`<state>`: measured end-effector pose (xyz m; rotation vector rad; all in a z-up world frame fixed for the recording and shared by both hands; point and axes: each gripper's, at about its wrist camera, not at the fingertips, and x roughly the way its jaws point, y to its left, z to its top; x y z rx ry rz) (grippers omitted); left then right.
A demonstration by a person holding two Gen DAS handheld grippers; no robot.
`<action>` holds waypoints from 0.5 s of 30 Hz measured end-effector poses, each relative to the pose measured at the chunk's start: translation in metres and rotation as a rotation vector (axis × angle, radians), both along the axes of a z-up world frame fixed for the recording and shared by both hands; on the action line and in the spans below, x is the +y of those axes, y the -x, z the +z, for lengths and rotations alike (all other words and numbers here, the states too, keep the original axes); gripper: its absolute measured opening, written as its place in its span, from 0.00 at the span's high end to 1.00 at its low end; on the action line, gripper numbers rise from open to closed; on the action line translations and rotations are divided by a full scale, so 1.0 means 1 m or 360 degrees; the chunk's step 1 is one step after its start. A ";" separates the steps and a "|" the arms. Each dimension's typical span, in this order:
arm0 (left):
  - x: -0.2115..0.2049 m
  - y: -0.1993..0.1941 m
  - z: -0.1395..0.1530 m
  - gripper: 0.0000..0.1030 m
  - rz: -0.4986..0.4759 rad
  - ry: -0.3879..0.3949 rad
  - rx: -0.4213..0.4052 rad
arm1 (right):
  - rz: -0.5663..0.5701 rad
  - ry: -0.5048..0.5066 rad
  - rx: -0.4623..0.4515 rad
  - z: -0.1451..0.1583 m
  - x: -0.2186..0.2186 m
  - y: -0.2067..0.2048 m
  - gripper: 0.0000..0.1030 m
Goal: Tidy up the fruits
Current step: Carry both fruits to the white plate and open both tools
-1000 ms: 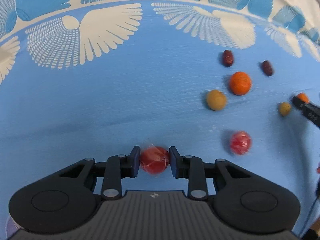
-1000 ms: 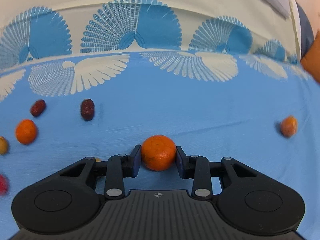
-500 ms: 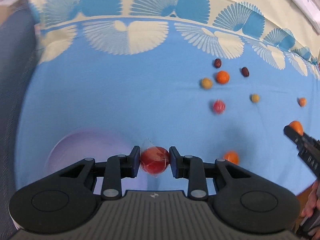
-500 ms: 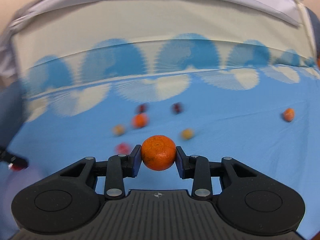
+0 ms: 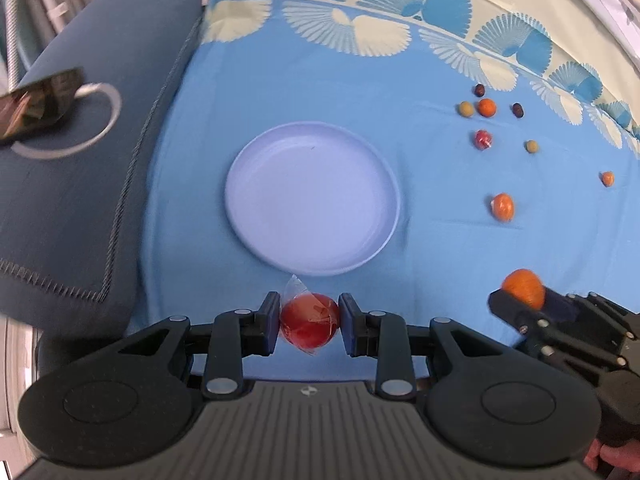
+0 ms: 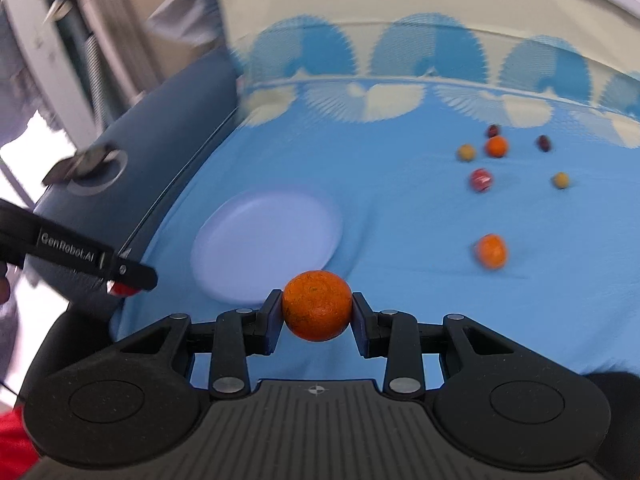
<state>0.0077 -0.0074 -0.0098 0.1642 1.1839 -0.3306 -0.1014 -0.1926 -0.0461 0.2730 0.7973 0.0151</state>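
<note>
Lavender plate (image 5: 256, 236) lies empty at twelve o'clock just ahead of the left gripper (image 5: 309, 324), whose jaws clamp a wrapped red fruit (image 5: 309, 320). Right gripper (image 6: 317, 312), pinching an orange (image 6: 317, 306), has the plate at eleven o'clock; the left looks nearer.

Blue fan-patterned tablecloth (image 5: 304, 80), dark blue cushion (image 5: 80, 184) at left.

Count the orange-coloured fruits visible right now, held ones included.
4. One in the right gripper; one large loose orange right of the plate; one in the far cluster; one small orange fruit farthest right. Others may lie outside view.
</note>
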 end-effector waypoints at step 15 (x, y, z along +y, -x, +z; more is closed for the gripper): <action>0.040 0.018 0.009 0.67 0.0080 0.0096 -0.0062 | 0.0157 0.0200 -0.0052 0.016 0.047 0.014 0.64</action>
